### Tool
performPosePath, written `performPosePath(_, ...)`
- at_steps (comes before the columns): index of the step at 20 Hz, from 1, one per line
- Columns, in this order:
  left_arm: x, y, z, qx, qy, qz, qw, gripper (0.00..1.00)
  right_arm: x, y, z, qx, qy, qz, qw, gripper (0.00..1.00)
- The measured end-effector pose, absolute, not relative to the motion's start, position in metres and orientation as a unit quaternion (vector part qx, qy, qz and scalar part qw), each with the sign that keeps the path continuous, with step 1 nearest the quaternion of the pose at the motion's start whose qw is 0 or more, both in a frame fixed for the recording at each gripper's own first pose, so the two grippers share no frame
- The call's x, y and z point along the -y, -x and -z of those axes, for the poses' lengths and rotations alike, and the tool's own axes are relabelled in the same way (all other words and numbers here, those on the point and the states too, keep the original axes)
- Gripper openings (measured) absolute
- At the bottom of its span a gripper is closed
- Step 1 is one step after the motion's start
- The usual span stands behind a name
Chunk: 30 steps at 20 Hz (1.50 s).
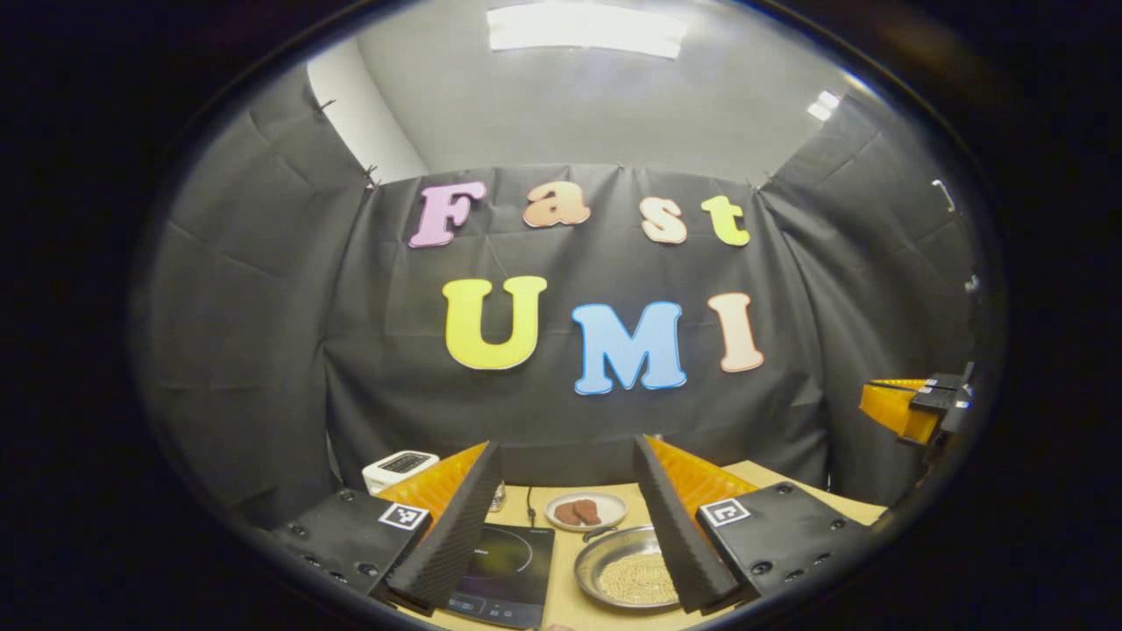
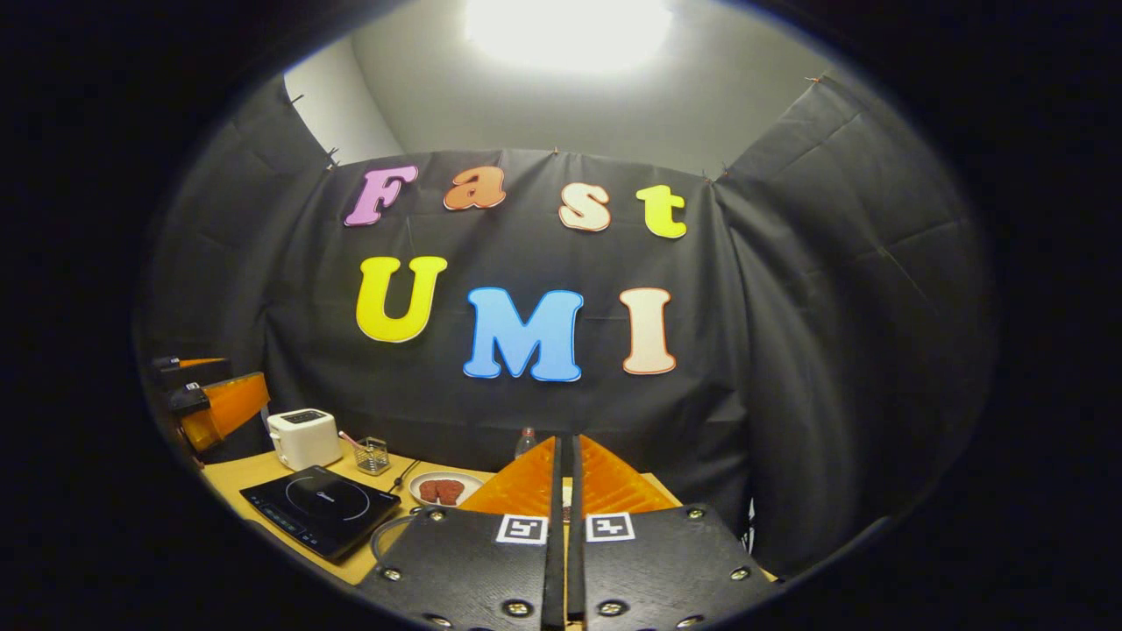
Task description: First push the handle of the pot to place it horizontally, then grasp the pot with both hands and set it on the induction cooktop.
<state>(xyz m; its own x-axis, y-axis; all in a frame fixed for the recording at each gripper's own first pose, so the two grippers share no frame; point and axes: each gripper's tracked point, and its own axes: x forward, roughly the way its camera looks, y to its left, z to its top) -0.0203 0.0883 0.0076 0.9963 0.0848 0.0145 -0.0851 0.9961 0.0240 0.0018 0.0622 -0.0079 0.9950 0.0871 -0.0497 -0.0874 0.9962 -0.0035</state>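
The left gripper (image 1: 565, 526) was held up above the light wooden table (image 1: 570, 605) with its two fingers spread wide apart and nothing between them. The right gripper (image 2: 566, 473) had its fingers pressed together, also holding nothing. The round silver metal pot (image 1: 624, 574) sat on the table, just beside the flat black induction cooktop (image 1: 508, 565), with a small white plate of brown food (image 1: 585, 510) behind it.
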Motion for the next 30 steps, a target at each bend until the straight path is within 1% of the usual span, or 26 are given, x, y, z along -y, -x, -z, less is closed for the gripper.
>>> performPosePath(1,-0.095,0.022,-0.008,0.008,-0.014,-0.045,0.999,0.94,-0.070,-0.001,0.011,-0.032,0.003,-0.049,0.998,0.04)
performPosePath(5,-0.124,0.030,-0.009,0.011,-0.017,-0.056,0.998,0.94,-0.105,0.003,0.033,-0.068,0.002,-0.100,0.993,0.04)
performPosePath(7,-0.136,0.036,-0.005,0.010,-0.014,-0.061,0.998,0.96,-0.121,0.003,0.047,-0.091,0.010,-0.125,0.988,0.04)
performPosePath(8,-0.143,0.040,-0.007,0.012,-0.015,-0.063,0.998,0.94,-0.126,0.003,0.053,-0.101,0.015,-0.136,0.985,0.04)
performPosePath(9,-0.150,0.043,-0.009,0.016,-0.020,-0.067,0.997,0.99,-0.132,0.002,0.059,-0.110,0.017,-0.145,0.983,0.04)
performPosePath(11,-0.161,0.049,-0.013,0.021,-0.030,-0.075,0.996,0.99,-0.146,0.003,0.074,-0.135,0.012,-0.169,0.976,0.04)
performPosePath(13,-0.168,0.057,-0.011,0.022,-0.033,-0.083,0.996,0.96,-0.158,0.007,0.089,-0.163,0.009,-0.193,0.967,0.04)
performPosePath(16,-0.174,0.060,0.001,0.011,-0.029,-0.093,0.995,0.99,-0.169,0.011,0.115,-0.200,0.019,-0.220,0.955,0.04)
performPosePath(17,-0.176,0.059,0.006,0.004,-0.029,-0.098,0.995,0.99,-0.175,0.013,0.123,-0.211,0.014,-0.234,0.949,0.04)
performPosePath(18,-0.180,0.058,0.010,0.001,-0.029,-0.103,0.994,0.96,-0.181,0.015,0.132,-0.224,0.011,-0.249,0.942,0.04)
performPosePath(19,-0.182,0.057,0.009,0.003,-0.029,-0.110,0.994,0.99,-0.186,0.018,0.143,-0.240,0.013,-0.264,0.934,0.04)
performPosePath(20,-0.186,0.054,0.010,0.002,-0.031,-0.117,0.993,0.94,-0.189,0.020,0.154,-0.257,0.017,-0.278,0.925,0.04)
performPosePath(21,-0.188,0.050,0.012,0.000,-0.032,-0.123,0.992,0.99,-0.190,0.025,0.164,-0.274,0.022,-0.290,0.917,0.04)
performPosePath(23,-0.189,0.042,0.019,-0.006,-0.029,-0.132,0.991,0.94,-0.195,0.029,0.180,-0.298,0.024,-0.312,0.902,0.04)
performPosePath(24,-0.190,0.038,0.021,-0.008,-0.027,-0.135,0.990,0.94,-0.197,0.032,0.190,-0.312,0.026,-0.322,0.893,0.04)
performPosePath(26,-0.190,0.028,0.025,-0.014,-0.027,-0.142,0.989,0.99,-0.202,0.040,0.212,-0.342,0.031,-0.343,0.874,0.04)
performPosePath(27,-0.190,0.024,0.026,-0.016,-0.030,-0.146,0.989,0.97,-0.202,0.044,0.223,-0.359,0.038,-0.353,0.863,0.04)
performPosePath(30,-0.188,0.015,0.033,-0.025,-0.035,-0.156,0.987,0.98,-0.199,0.052,0.248,-0.390,0.069,-0.375,0.838,0.04)
